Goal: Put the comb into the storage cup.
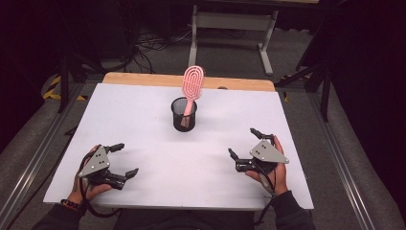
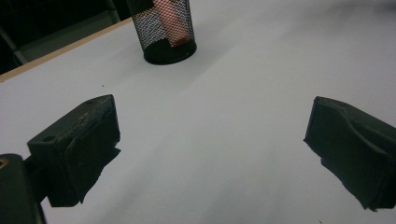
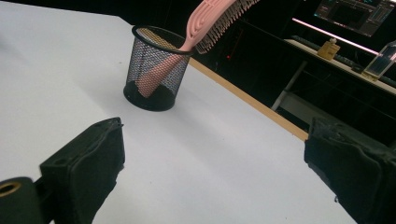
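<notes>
I see the pink brush (image 1: 192, 86) standing handle-down in the black mesh cup (image 1: 184, 115), leaning toward 1 o'clock. The cup sits on the white surface (image 1: 143, 124) near the middle, toward 12 o'clock from my hands. My left gripper (image 1: 122, 160) is at 7 o'clock, jaws wide open, holding nothing. My right gripper (image 1: 245, 143) is at 5 o'clock, jaws wide open too (nothing in them). Nothing stands between the grippers and the cup. A grey table frame (image 1: 230, 28) stands on the floor behind.

white table top (image 1: 143, 124) | wooden edge at far side (image 1: 143, 79) | white desk frame behind (image 1: 230, 21)
</notes>
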